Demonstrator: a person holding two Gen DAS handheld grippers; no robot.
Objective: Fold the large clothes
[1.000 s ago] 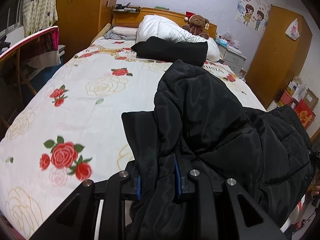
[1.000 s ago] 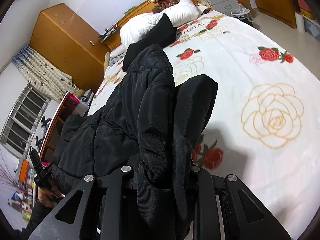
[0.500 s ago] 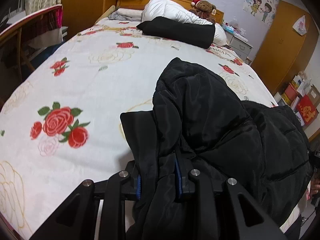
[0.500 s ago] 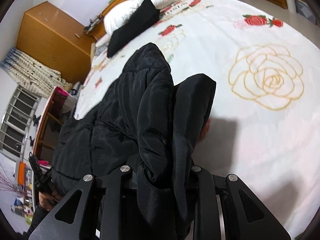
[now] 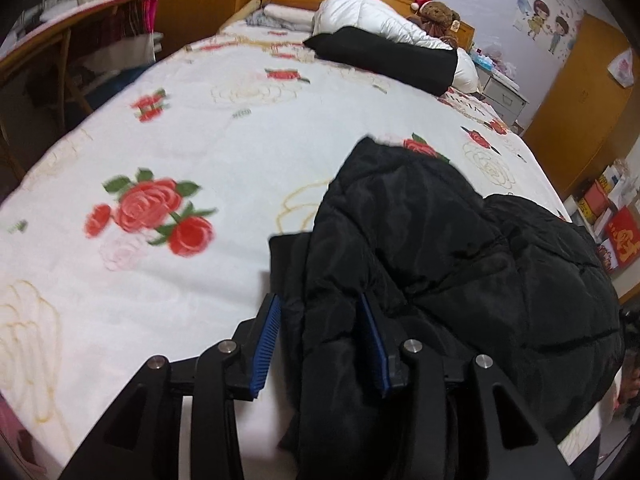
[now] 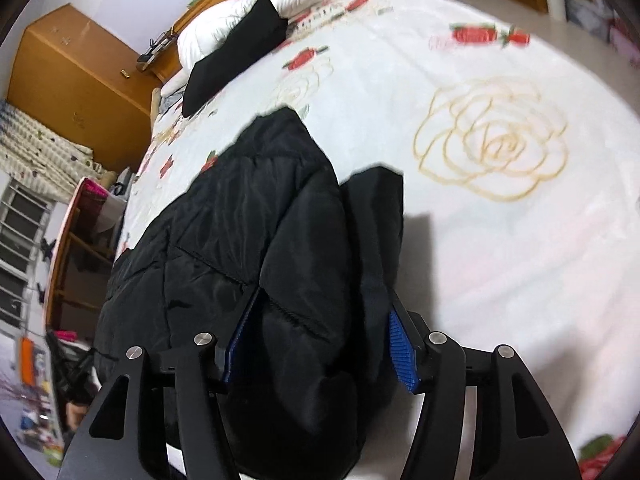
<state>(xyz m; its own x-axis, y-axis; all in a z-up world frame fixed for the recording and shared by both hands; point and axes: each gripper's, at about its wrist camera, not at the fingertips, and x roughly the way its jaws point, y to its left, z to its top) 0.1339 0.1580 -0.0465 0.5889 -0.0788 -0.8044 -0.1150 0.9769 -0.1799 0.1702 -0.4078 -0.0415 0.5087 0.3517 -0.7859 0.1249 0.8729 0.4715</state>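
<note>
Both tools' jaws just opened — black coat (image 5: pixel 460 248) lies between them.

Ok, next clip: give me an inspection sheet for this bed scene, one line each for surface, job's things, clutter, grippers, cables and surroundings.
Surface: bed under a white rose-print cover, mostly bare.
Job's things: black padded jacket bunched at the near edge, partly hanging over it.
Clutter: black garment across a white duvet; teddy bear at the headboard.
Grippers: left gripper and right gripper have both just been opening; jacket folds lie between the blue pads, no longer pinched.
Cables: nothing seen.
Surroundings: wooden wardrobe, wooden desk, bedside drawers, wall stickers, boxes on the floor.
</note>
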